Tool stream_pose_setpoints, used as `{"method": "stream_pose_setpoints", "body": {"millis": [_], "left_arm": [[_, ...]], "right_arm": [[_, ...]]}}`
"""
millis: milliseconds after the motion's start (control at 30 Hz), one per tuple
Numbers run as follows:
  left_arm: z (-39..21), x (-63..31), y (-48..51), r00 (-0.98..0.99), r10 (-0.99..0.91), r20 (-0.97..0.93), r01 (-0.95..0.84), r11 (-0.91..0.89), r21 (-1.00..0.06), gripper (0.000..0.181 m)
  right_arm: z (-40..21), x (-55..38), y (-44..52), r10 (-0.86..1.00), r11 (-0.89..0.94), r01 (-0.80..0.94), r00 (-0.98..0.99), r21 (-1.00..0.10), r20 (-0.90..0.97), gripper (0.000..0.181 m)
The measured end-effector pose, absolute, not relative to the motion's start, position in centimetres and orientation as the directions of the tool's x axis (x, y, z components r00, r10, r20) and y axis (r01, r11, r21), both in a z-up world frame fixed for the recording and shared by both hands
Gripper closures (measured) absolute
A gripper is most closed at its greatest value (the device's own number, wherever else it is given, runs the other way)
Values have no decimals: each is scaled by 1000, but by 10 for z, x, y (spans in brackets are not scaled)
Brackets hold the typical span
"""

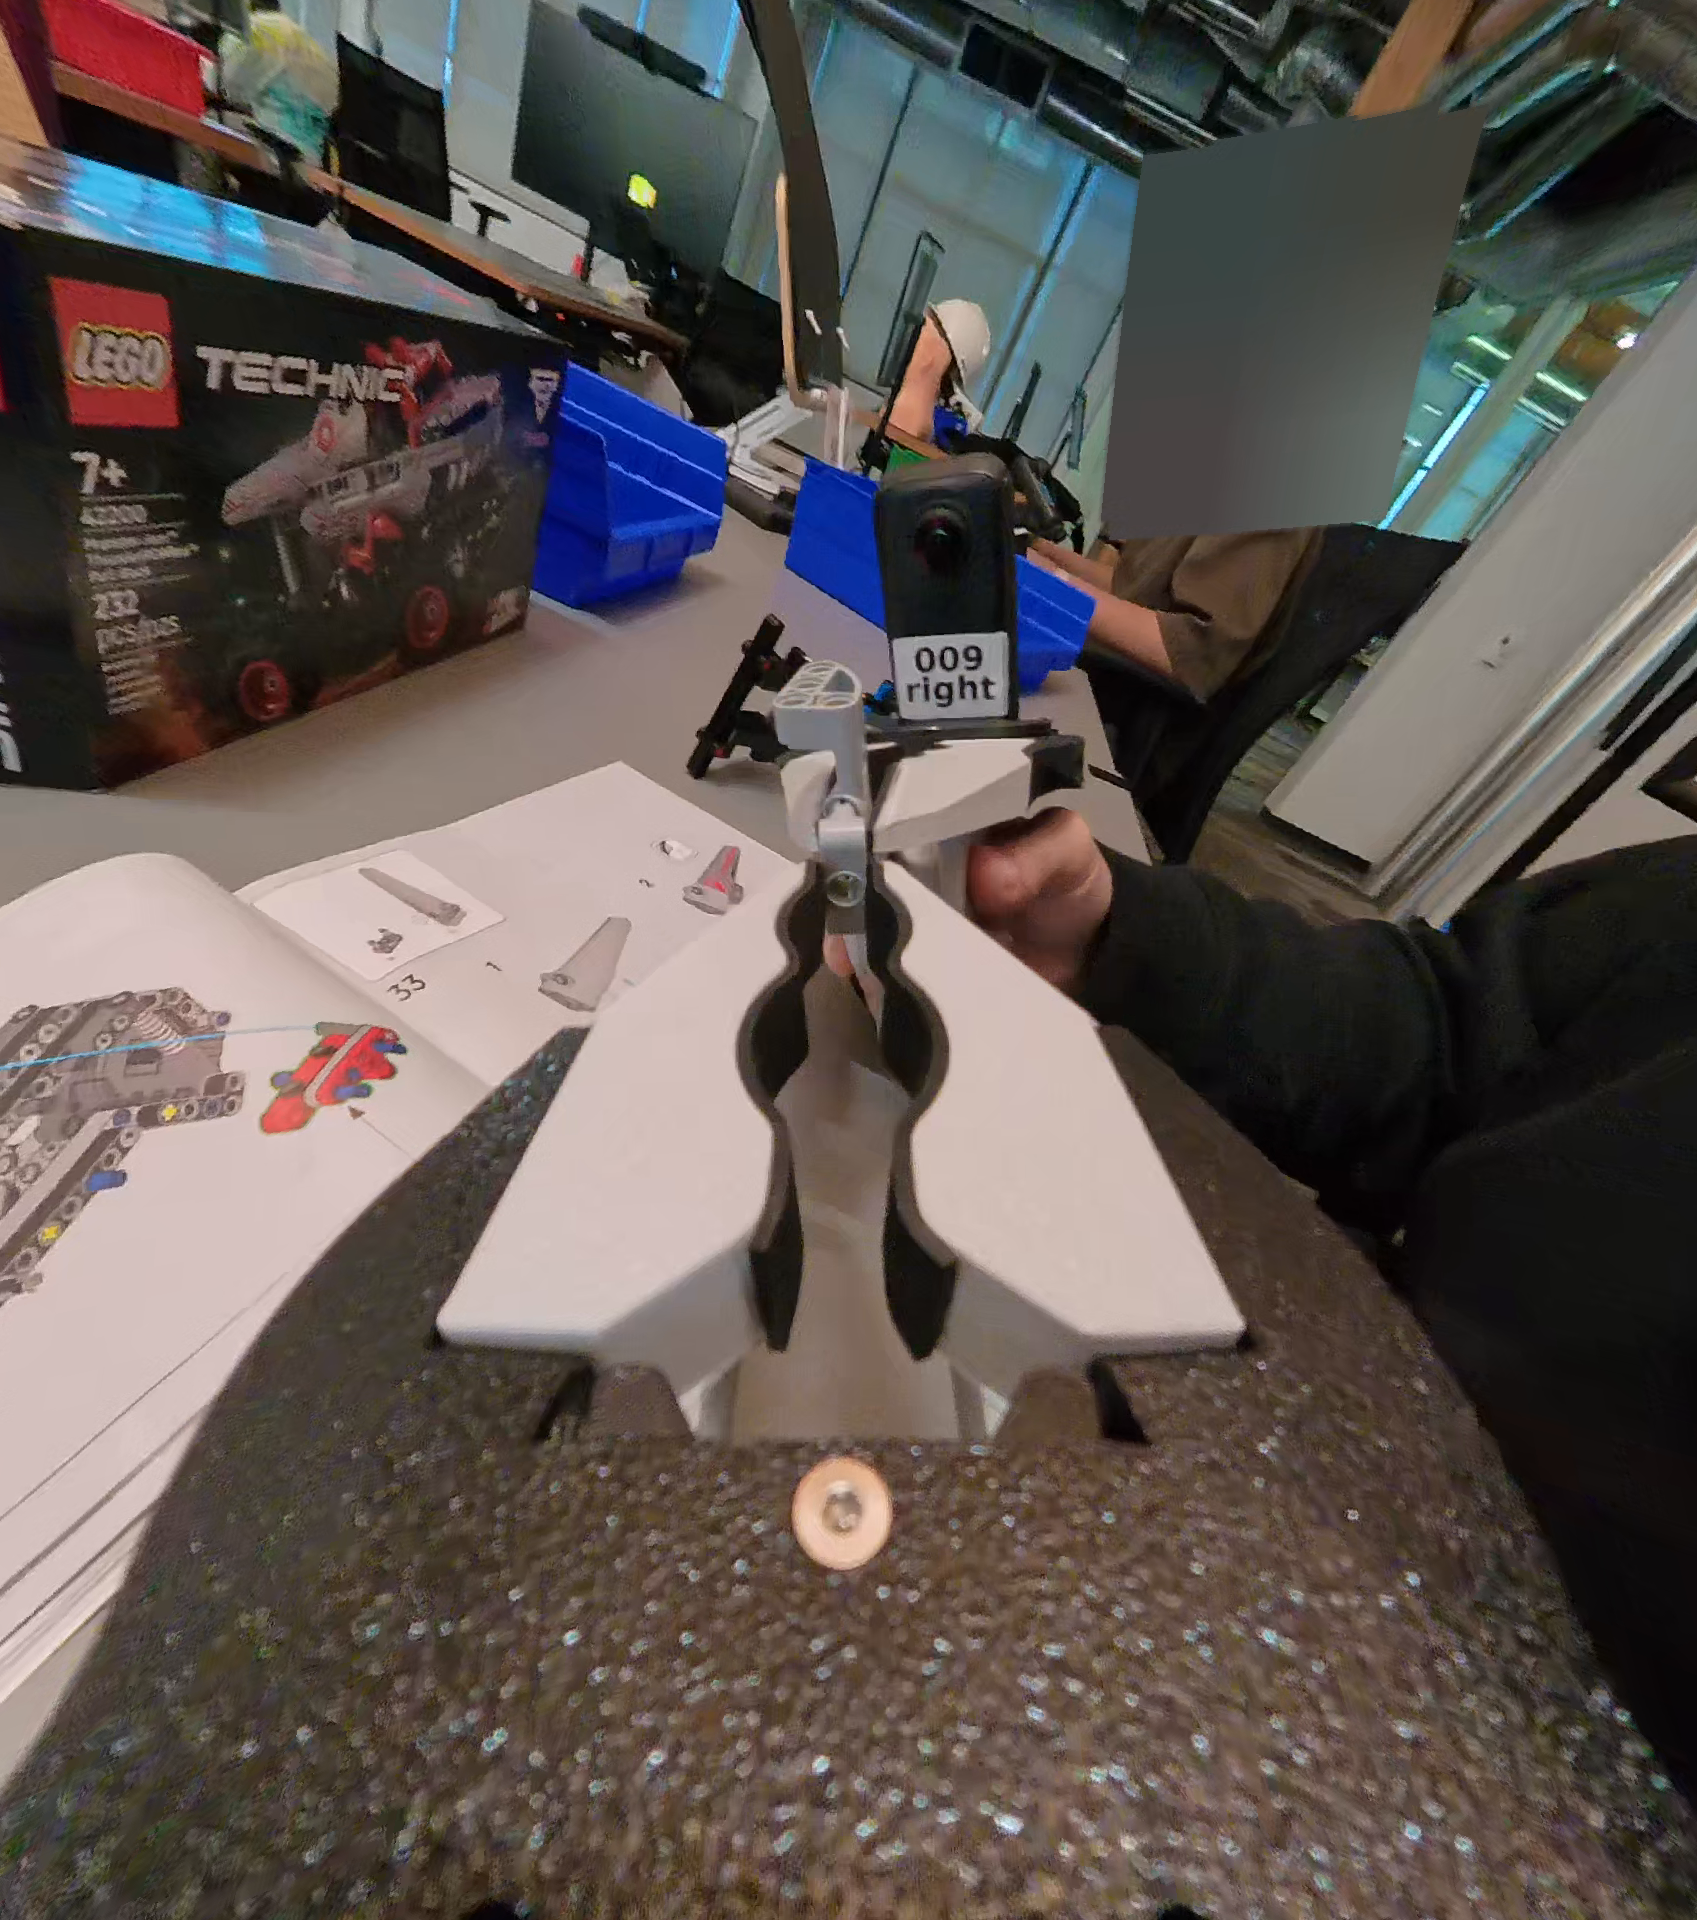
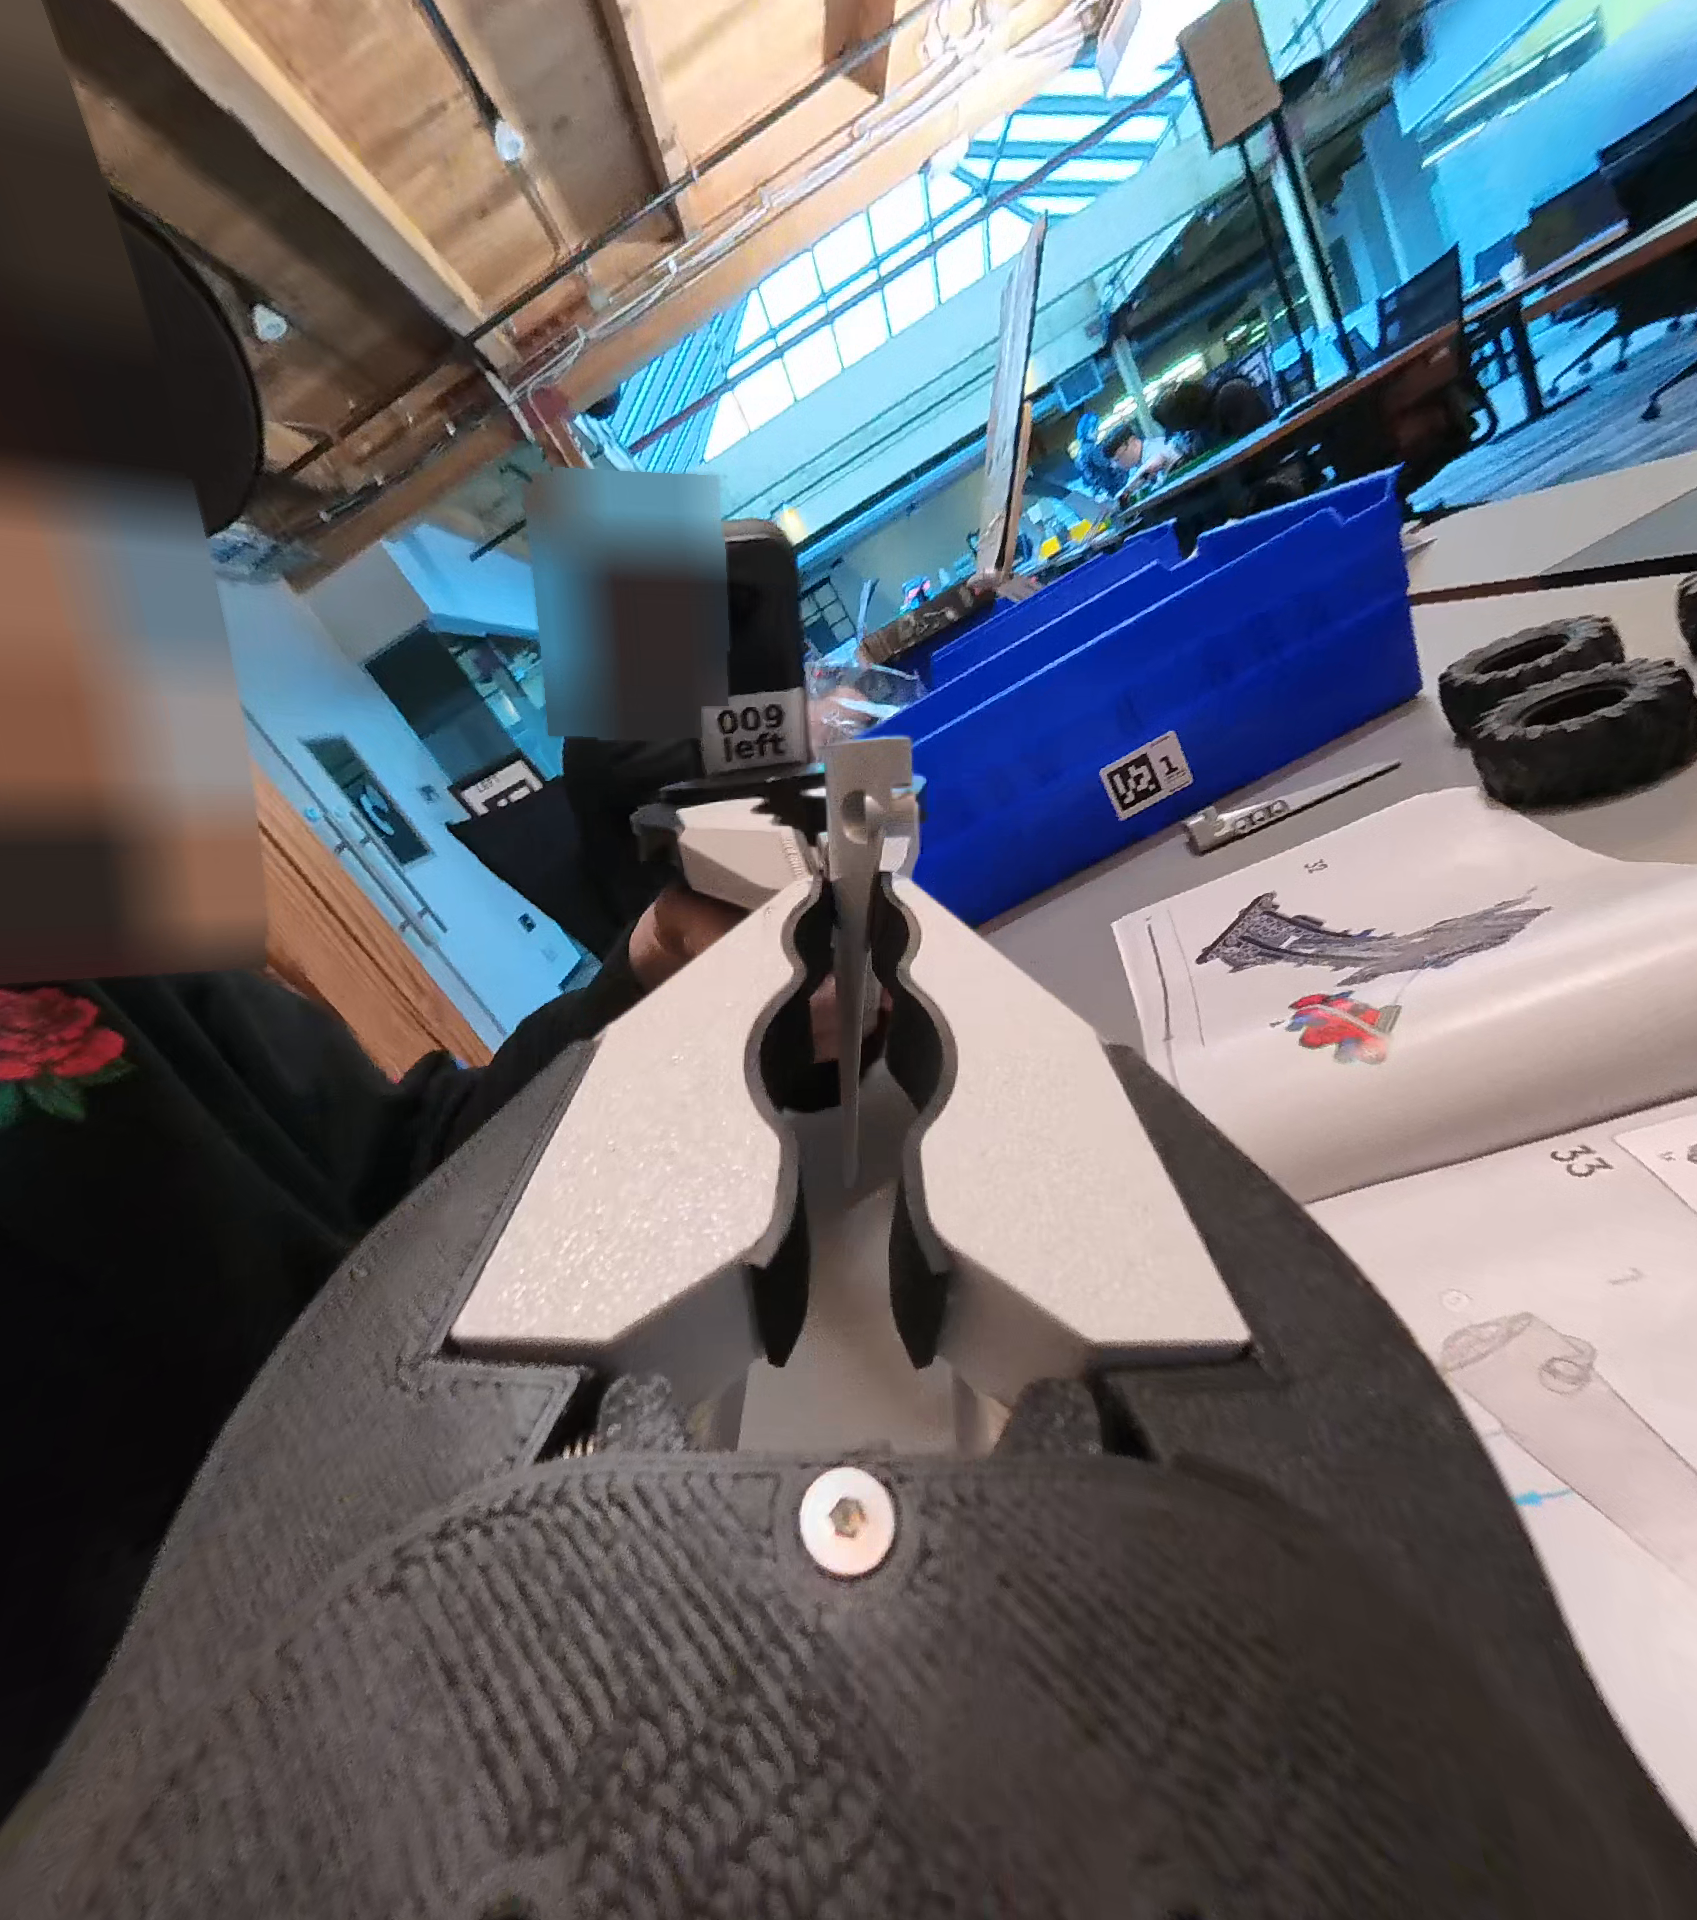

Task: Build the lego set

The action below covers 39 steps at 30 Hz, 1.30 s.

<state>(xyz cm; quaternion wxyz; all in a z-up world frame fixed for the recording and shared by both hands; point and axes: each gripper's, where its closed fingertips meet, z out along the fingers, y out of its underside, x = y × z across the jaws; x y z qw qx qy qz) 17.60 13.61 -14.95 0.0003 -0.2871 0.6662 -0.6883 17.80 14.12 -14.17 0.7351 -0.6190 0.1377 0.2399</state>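
Grey table (image 1: 511, 707) behind; both grippers' fingers pinch grey pieces (image 1: 842, 831), details hidden.

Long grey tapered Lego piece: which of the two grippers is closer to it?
Right. The right gripper is clamped on the long grey piece itself; the left gripper holds a small grey connector just at that piece's far end.
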Motion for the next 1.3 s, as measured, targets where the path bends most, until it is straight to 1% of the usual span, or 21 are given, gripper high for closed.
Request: {"method": "stream_pose_setpoints", "body": {"millis": [33,133,300,433,567,867,1000,1100,1167,1233,1300], "left_arm": [[-151,173,136,-840,-358,408,-398,-107,-911,176],[-160,167,136,-854,-342,392,-408,-24,-912,176],[-174,164,136,-870,-367,328,-384,89,-919,176],[-177,164,135,-877,-379,296,-362,115,-925,176],[-168,169,135,-874,-379,304,-344,40,-938,176],[-146,176,134,-856,-389,341,-320,-119,-940,176],[-149,178,136,-854,-447,266,-266,-65,-962,177],[-157,176,135,-855,-435,284,-304,-25,-952,176],[-162,176,136,-853,-437,284,-315,-2,-949,177],[-162,173,136,-864,-430,262,-299,20,-954,177],[-161,168,135,-876,-392,280,-311,16,-950,177]], "right_arm": [[-143,175,141,200,98,-523,844,-846,-498,175],[-153,169,142,186,0,-454,875,-891,-446,175],[-166,165,142,154,-98,-376,909,-921,-388,175],[-169,165,141,151,-121,-377,907,-918,-392,175],[-160,171,142,168,-38,-473,865,-880,-472,175],[-141,177,140,200,109,-526,843,-844,-500,176],[-144,177,141,181,93,-519,848,-850,-498,175],[-152,175,141,138,27,-454,884,-891,-446,175],[-156,175,143,124,0,-445,888,-895,-442,175],[-156,171,143,169,-7,-481,864,-877,-475,175],[-154,165,142,204,-24,-485,854,-874,-479,175]]}}
